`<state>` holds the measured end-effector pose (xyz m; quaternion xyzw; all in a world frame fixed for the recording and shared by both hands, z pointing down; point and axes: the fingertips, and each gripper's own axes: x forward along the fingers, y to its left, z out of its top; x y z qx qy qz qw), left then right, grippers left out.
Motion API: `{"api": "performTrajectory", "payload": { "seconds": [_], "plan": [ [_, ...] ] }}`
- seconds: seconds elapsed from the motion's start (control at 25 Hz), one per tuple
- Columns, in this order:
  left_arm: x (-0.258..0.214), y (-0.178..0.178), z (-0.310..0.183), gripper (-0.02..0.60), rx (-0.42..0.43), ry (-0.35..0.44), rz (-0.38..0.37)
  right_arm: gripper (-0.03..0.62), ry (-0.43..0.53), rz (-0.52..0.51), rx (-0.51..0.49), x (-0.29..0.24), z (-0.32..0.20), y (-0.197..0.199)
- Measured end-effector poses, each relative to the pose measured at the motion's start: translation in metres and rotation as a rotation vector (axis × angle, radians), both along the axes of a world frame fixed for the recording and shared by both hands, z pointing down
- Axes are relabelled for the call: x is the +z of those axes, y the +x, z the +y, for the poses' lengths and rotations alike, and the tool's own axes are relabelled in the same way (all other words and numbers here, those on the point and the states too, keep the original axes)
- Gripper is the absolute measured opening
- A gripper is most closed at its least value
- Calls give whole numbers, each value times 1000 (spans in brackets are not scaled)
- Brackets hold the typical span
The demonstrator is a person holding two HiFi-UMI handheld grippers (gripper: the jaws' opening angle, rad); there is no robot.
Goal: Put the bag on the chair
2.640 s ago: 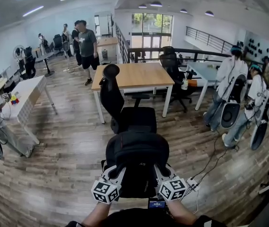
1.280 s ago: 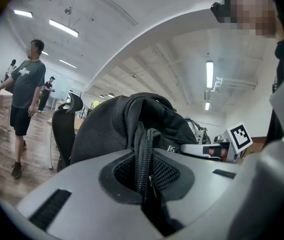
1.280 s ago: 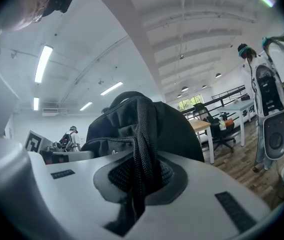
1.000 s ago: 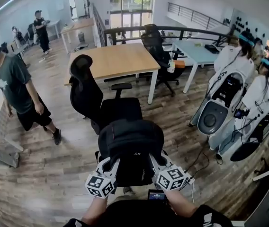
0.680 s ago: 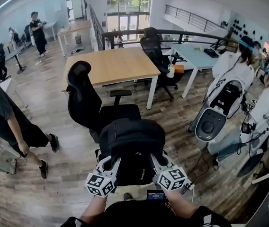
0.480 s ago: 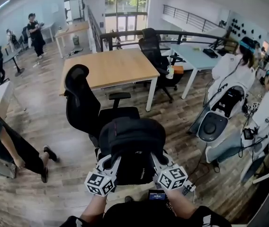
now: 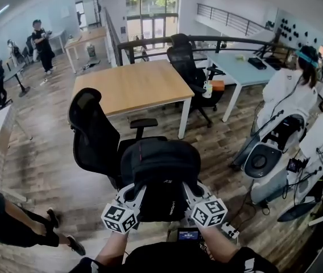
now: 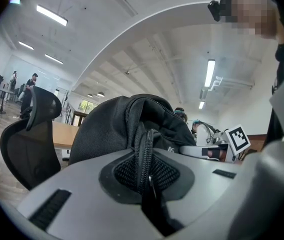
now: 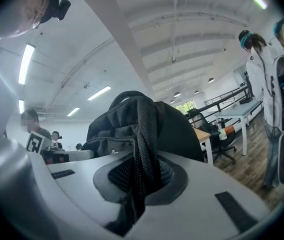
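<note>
A black backpack (image 7: 160, 172) hangs in the air in front of me, held from both sides. My left gripper (image 7: 135, 192) is shut on the bag's left strap (image 8: 144, 159). On the other side my right gripper (image 7: 190, 190) is shut on the right strap (image 9: 144, 149). A black office chair (image 7: 96, 132) with a headrest stands just beyond the bag and to its left. Its seat (image 7: 150, 142) is partly hidden behind the bag's top. In the left gripper view the chair's back (image 8: 29, 139) stands to the left of the bag (image 8: 112, 129).
Behind the chair stands a wooden table (image 7: 133, 87); further back are a second black chair (image 7: 187, 61) and a white desk (image 7: 247, 67). People with gear stand at the right (image 7: 289, 98). A person's legs (image 7: 19, 226) pass at lower left. A power strip (image 7: 230, 230) lies on the floor.
The chair has slid left and nearer in the head view. A person in dark clothes has crossed from mid left to the lower left corner. Both grippers keep hold of the bag.
</note>
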<state>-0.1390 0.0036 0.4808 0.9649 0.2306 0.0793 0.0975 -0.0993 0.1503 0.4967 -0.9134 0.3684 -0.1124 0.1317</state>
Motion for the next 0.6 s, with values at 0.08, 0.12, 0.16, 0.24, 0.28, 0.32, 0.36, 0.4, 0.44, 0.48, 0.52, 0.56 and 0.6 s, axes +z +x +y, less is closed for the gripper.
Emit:
{"api": "performTrajectory", "payload": {
  "seconds": [0.08, 0.12, 0.16, 0.24, 0.28, 0.32, 0.36, 0.4, 0.44, 0.48, 0.52, 0.56, 0.6],
  "plan": [
    [1, 23, 2, 32, -7, -3, -7, 31, 3, -3, -8, 1, 2, 24],
    [0, 35, 3, 32, -12, -7, -10, 31, 3, -4, -15, 0, 2, 37],
    [0, 46, 4, 32, -19, -10, -12, 32, 3, -3, -22, -1, 3, 49],
    [-2, 69, 6, 32, -33, -16, -12, 32, 3, 1, -37, -4, 5, 75],
    [-3, 81, 7, 32, -40, -18, -12, 32, 5, 2, -43, -5, 6, 87],
    [-3, 93, 8, 32, -46, -20, -12, 32, 8, 3, -49, -6, 6, 100],
    [-4, 104, 9, 32, -53, -22, -14, 32, 10, 2, -54, -6, 7, 112],
    [-4, 115, 10, 32, -59, -23, -16, 32, 13, 1, -60, -7, 8, 124],
    [-5, 125, 11, 33, -66, -25, -18, 32, 15, 0, -67, -7, 8, 135],
    [-5, 135, 12, 33, -74, -28, -20, 32, 16, -2, -74, -7, 9, 146],
    [-5, 144, 12, 32, -82, -29, -21, 32, 17, -3, -82, -8, 9, 156],
    [-6, 153, 13, 32, -90, -29, -22, 32, 18, -4, -91, -8, 10, 166],
    [-6, 161, 13, 32, -99, -28, -21, 32, 20, -4, -102, -8, 10, 175]
  ]
}}
